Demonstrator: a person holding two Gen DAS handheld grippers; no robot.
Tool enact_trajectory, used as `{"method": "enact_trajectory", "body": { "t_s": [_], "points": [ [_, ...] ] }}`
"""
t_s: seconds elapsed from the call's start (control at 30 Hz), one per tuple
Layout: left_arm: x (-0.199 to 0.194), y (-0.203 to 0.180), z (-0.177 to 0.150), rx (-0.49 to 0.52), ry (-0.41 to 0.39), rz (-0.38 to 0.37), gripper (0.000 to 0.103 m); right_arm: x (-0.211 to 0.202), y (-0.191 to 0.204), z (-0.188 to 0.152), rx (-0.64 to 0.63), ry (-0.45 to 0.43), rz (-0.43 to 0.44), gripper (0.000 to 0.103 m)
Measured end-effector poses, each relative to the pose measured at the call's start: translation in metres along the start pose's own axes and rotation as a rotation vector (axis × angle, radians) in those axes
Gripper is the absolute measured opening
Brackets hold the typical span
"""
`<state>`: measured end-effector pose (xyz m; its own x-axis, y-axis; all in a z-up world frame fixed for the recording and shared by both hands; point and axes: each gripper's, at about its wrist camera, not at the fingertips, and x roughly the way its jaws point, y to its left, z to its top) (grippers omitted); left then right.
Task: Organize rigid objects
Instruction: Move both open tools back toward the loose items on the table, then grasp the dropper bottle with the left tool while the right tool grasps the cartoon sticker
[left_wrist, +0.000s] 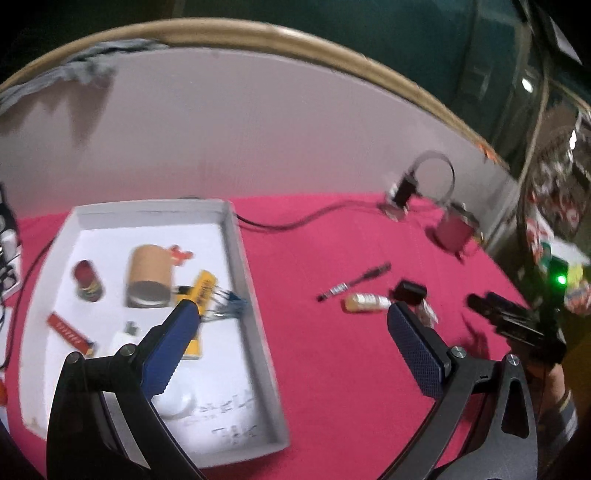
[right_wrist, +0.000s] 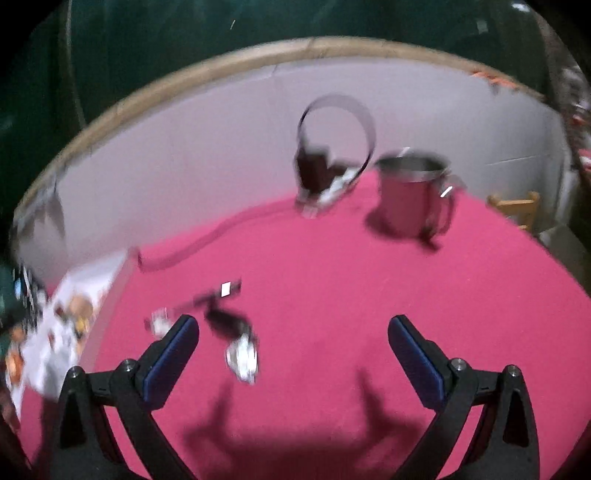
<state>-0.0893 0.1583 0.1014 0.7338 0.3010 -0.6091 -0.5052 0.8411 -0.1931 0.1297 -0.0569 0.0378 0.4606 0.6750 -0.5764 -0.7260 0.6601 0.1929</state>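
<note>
A white tray (left_wrist: 236, 236) lies on the pink cloth at the left. It holds a cardboard roll (left_wrist: 149, 277), a small red can (left_wrist: 88, 280), a red flat pack (left_wrist: 70, 332), a yellow box (left_wrist: 201, 295) and other small items. Loose on the cloth to the right lie a black pen (left_wrist: 354, 284), a small amber bottle (left_wrist: 365, 302) and a black block (left_wrist: 410, 291). My left gripper (left_wrist: 291, 317) hangs open above the tray's right wall, holding nothing. My right gripper (right_wrist: 293, 328) is open over the cloth, with a blurred black-and-silver piece (right_wrist: 236, 339) and the pen (right_wrist: 218, 295) ahead of its left finger.
A steel mug (right_wrist: 413, 195) and a headset on a cable (right_wrist: 332, 147) stand at the back by the white wall. The other gripper (left_wrist: 517, 325) and a person's wrist show at the right edge of the left wrist view. A wooden chair (right_wrist: 517, 210) is beyond the table.
</note>
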Motion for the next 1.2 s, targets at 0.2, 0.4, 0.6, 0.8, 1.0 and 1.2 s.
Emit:
{"method": "enact_trajectory", "body": {
  "t_s": [0.2, 0.4, 0.6, 0.8, 1.0, 1.2],
  "points": [
    [0.056, -0.036, 0.008, 0.152, 0.146, -0.008, 0.103, 0.04, 0.032, -0.007, -0.154, 0.147, 0.047, 0.072],
    [0.098, -0.061, 0.014, 0.295, 0.241, -0.035, 0.103, 0.062, 0.048, -0.009, -0.223, 0.202, 0.023, 0.038],
    [0.121, -0.095, 0.007, 0.478, 0.278, -0.095, 0.096, 0.045, 0.027, -0.024, -0.181, 0.182, 0.077, 0.027],
    [0.146, -0.118, 0.009, 0.598, 0.314, -0.108, 0.08, 0.044, 0.015, -0.019, -0.098, 0.181, 0.14, 0.027],
    [0.155, -0.115, 0.001, 0.576, 0.396, -0.153, 0.068, 0.045, 0.015, -0.017, -0.085, 0.182, 0.153, 0.027],
    [0.141, -0.112, -0.008, 0.549, 0.421, -0.213, 0.068, 0.044, 0.013, -0.016, -0.069, 0.181, 0.167, 0.027]
  ]
}}
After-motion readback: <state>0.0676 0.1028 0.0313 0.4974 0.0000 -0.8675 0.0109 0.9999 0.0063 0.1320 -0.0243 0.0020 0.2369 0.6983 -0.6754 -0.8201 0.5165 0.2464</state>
